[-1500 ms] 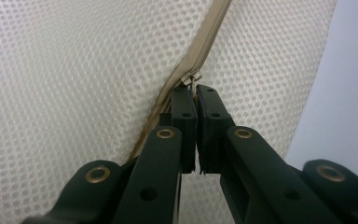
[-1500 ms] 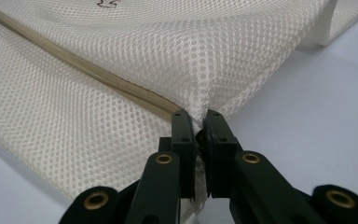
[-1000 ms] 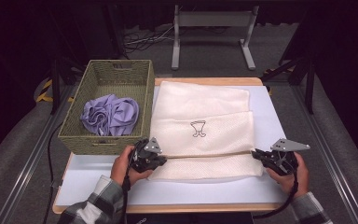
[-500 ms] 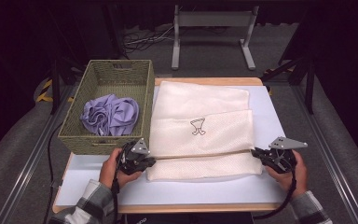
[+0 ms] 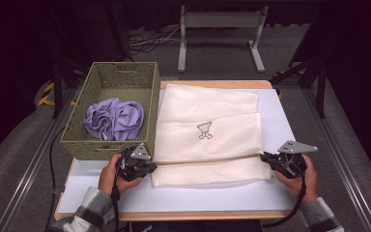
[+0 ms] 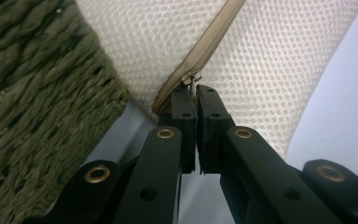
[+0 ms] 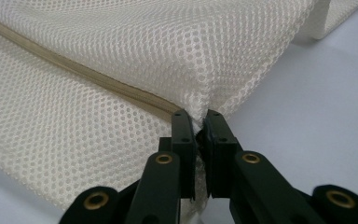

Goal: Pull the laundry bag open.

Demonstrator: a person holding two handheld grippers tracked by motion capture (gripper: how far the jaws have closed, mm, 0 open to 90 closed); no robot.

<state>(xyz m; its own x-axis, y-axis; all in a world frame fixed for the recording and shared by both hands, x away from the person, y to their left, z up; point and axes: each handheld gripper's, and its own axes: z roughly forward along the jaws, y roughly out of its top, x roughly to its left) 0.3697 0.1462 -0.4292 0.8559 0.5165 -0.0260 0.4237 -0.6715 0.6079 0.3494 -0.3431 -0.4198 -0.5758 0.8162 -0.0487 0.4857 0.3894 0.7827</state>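
Near edge first: left gripper (image 5: 147, 166) at the near-left corner of the cream mesh zippered laundry bag (image 5: 207, 135), jaws pressed together on the small metal zipper pull (image 6: 194, 87), at the left end of the tan zipper tape (image 6: 214, 35). Right gripper (image 5: 266, 158) at the bag's near-right corner, jaws clamped on a pinch of mesh beside the zipper's other end, seemingly to anchor the bag. Bag lying flat and folded on the pale blue counter (image 5: 270, 195), just right of the basket, near strip of mesh below the zipper line.

As for progress: both grips set, zipper looking closed along the whole visible length, apart from perhaps a little at the pull. Probably an early stage, with the bag yet to be opened. Left to do, as a judgement: drawing the pull along the tape, spreading the mouth, then most likely moving the laundry across.

Farther back on the left: olive-green woven rectangular basket (image 5: 79, 140), holding a crumpled lilac cloth (image 5: 113, 118), untouched, well inside the basket walls.

Labels: no legible writing anywhere; on the bag's middle panel only a small dark outline emblem (image 5: 204, 130), roughly goblet-shaped, too small to read further.
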